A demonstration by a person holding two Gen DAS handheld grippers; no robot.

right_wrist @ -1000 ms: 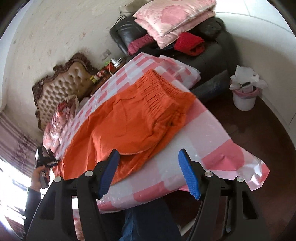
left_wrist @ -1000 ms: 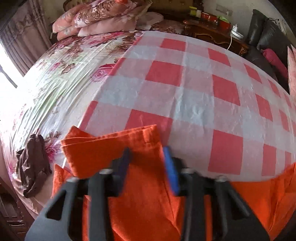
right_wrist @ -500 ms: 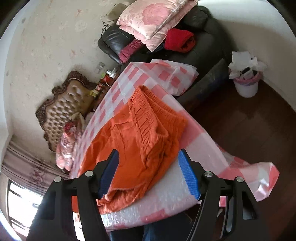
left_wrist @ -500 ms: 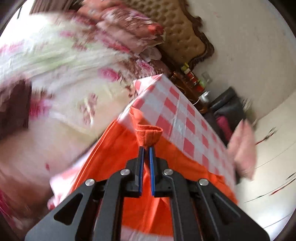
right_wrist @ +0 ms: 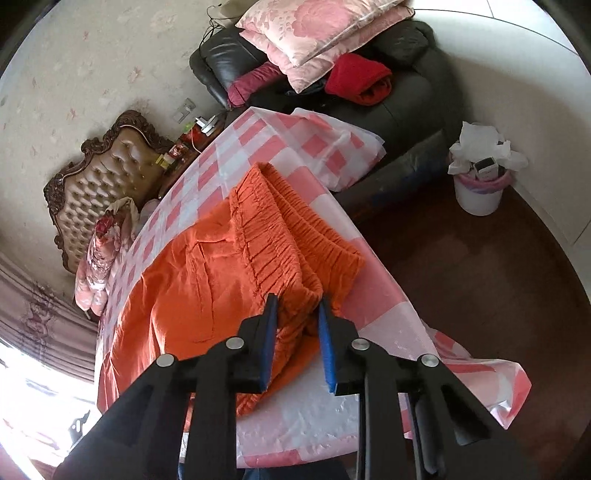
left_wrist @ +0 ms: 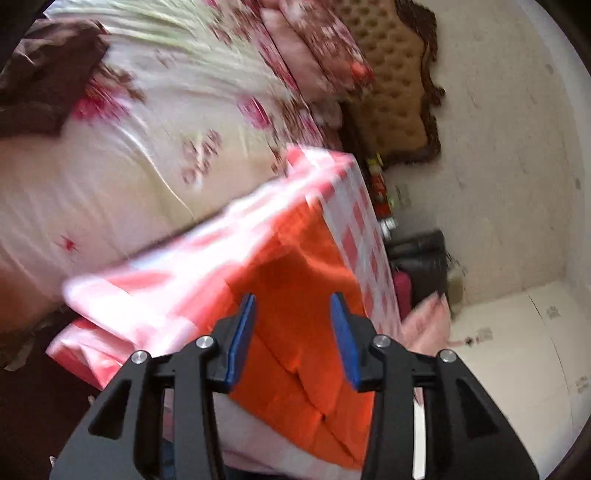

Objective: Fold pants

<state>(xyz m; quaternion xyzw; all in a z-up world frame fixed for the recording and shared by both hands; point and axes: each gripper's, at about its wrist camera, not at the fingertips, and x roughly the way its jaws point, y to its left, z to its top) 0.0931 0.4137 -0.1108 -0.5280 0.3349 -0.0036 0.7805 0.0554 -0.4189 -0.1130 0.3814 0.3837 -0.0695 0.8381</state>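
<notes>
The left wrist view is smeared by motion, so much of it is hard to read. At its far left a dark brown garment [left_wrist: 40, 88] lies on the floral bedspread [left_wrist: 122, 155], its edges blurred and cut off by the frame. The checked cloth [left_wrist: 173, 280] covering the bed's near side shows only as pink and white streaks. On it lie the orange pants [left_wrist: 295, 295], folded flat, with creases crossing the near part. The left hand-held gripper [left_wrist: 293, 332] hangs over them with its blue pads spread; its jaws have just been opening and nothing is pinched between them. Right of that, small bottles on a bedside stand are too blurred for any label to be read.

In the right wrist view the picture is sharp. The tufted headboard [right_wrist: 99, 184] stands at left, and the pants [right_wrist: 207, 280] lie on the checked cloth [right_wrist: 369, 295], their gathered waistband [right_wrist: 291, 236] doubled over toward the cloth's right edge. The right hand-held gripper [right_wrist: 295, 314] has just been closing, and its pads pinch the near corner of the waistband. Farther right a black sofa [right_wrist: 413, 92] carries pink cushions [right_wrist: 314, 29] and a red garment [right_wrist: 360, 79]. A white bin [right_wrist: 478, 192] stuffed with paper stands on the dark floor; a small box in it bears print too small to make out. I can read no writing anywhere.
</notes>
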